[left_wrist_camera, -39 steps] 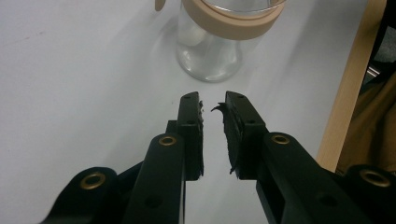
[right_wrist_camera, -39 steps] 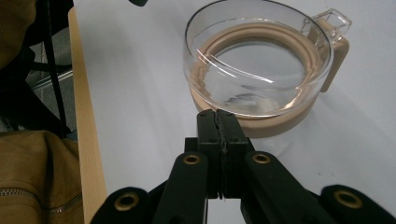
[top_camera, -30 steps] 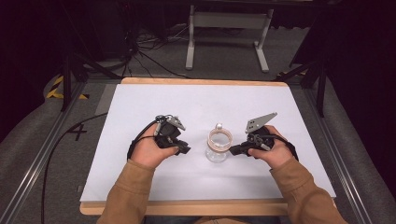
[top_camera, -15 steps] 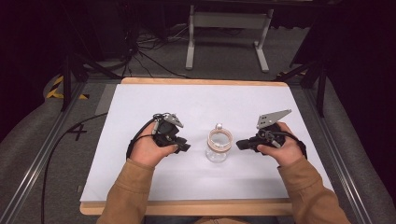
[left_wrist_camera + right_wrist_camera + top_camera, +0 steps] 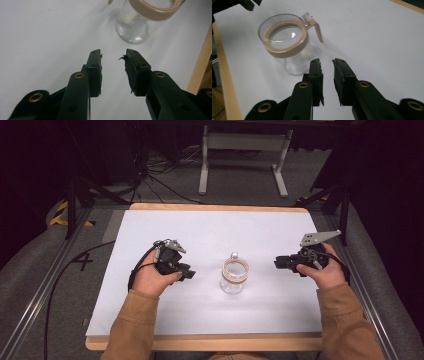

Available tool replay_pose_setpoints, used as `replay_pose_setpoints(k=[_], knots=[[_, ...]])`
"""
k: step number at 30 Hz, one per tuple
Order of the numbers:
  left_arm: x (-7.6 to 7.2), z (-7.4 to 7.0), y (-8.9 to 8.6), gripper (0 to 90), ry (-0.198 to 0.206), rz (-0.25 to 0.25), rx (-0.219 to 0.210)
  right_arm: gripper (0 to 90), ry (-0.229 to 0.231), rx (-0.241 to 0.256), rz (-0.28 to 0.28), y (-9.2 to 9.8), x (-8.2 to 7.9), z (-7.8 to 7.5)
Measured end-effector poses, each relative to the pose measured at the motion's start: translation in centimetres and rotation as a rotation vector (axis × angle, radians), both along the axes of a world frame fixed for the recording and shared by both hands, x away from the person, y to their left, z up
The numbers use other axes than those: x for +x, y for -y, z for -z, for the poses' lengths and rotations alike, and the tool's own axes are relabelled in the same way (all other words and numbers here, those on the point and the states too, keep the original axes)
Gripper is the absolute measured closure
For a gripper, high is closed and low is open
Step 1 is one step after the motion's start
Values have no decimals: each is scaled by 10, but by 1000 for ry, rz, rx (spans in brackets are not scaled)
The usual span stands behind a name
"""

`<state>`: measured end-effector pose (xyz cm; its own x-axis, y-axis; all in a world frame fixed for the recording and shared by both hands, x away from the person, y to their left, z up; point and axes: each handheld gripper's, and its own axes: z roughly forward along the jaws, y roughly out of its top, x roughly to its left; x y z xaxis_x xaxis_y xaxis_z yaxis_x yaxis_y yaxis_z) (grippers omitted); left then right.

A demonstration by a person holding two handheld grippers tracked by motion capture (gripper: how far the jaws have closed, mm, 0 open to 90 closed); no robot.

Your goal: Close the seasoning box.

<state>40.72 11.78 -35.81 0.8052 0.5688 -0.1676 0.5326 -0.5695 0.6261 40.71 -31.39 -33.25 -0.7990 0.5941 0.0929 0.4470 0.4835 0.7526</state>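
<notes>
Your glass jar (image 5: 235, 278) stands upright at centre frame between both grippers; the left gripper (image 5: 189, 273) sits nearer than the right gripper (image 5: 278, 263); both are slightly parted, holding nothing.

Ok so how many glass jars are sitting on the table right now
1. A single clear glass jar with a tan ring at its mouth stands near the middle of the white table, between the left tool and the right tool.

A clear glass jar with a tan band around its rim (image 5: 235, 276) (image 5: 140, 17) (image 5: 287, 45) stands upright mid-table, nearer the front edge than the far edge.
</notes>
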Motion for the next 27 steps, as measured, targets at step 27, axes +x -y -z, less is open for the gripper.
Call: replay_pose_setpoints(k=[27], knots=[[25,41,-22,623,-47,-87,9,533,-80,-126,131,45,48,87]])
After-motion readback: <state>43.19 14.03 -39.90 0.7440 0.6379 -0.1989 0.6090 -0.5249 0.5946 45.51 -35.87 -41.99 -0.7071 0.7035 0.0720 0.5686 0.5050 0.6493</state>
